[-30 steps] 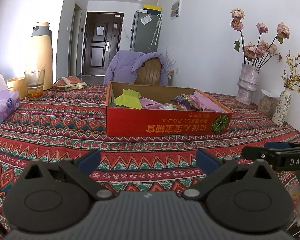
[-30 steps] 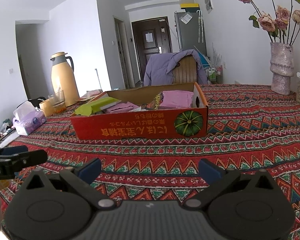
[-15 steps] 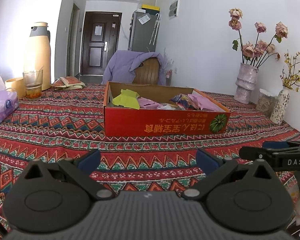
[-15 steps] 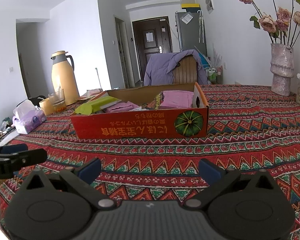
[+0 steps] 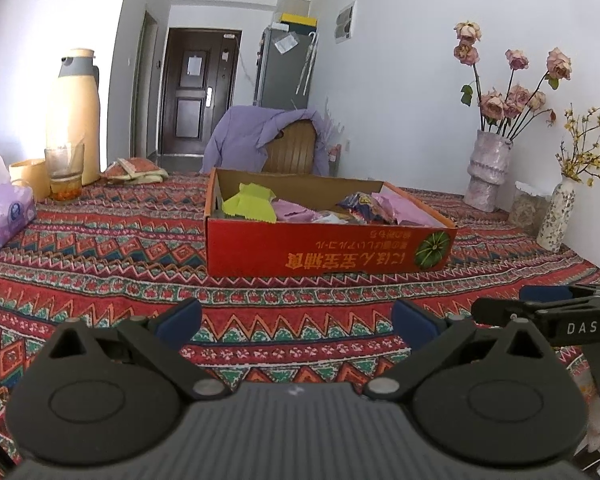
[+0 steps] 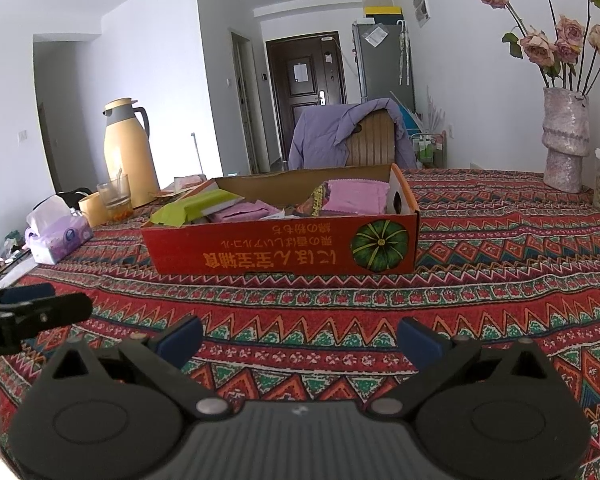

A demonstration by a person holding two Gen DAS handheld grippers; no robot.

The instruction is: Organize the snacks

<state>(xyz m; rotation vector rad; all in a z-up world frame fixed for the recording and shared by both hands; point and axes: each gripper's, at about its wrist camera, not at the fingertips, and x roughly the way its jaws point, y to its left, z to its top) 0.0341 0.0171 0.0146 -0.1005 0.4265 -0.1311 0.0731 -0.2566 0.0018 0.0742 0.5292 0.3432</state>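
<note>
Nearest you, your left tool (image 5: 296, 316) hangs with its blue pads spread wide and nothing between them; your right tool (image 6: 300, 330) is the same — gaping and empty. Both sit low over the patterned cloth of the worktop (image 5: 100, 264), well short of the goods.

Ahead at twelve o'clock stands the red cardboard box (image 5: 328, 252), shallow and open-topped, its near wall facing you. The snacks lie inside it in a loose heap: a yellow-green packet (image 5: 250, 204) at the box's ten o'clock corner, pink packets (image 6: 356, 196) toward two o'clock, and a dark printed bag (image 5: 360, 202) between them.

Judging by their look, these are light, crinkly film packets — soft, slippery and easy to crush. Pinch a flat sealed edge or a raised corner, not the puffed middle, and close gently. The yellow-green one rides highest and offers the freest edge. The box itself seems light and may slide on the cloth if you drag against its wall.

Farther off, at ten o'clock, the glass (image 5: 65, 172) and the flask (image 5: 74, 116) stand clear of your path; the vase (image 6: 566, 140) waits at two o'clock.
</note>
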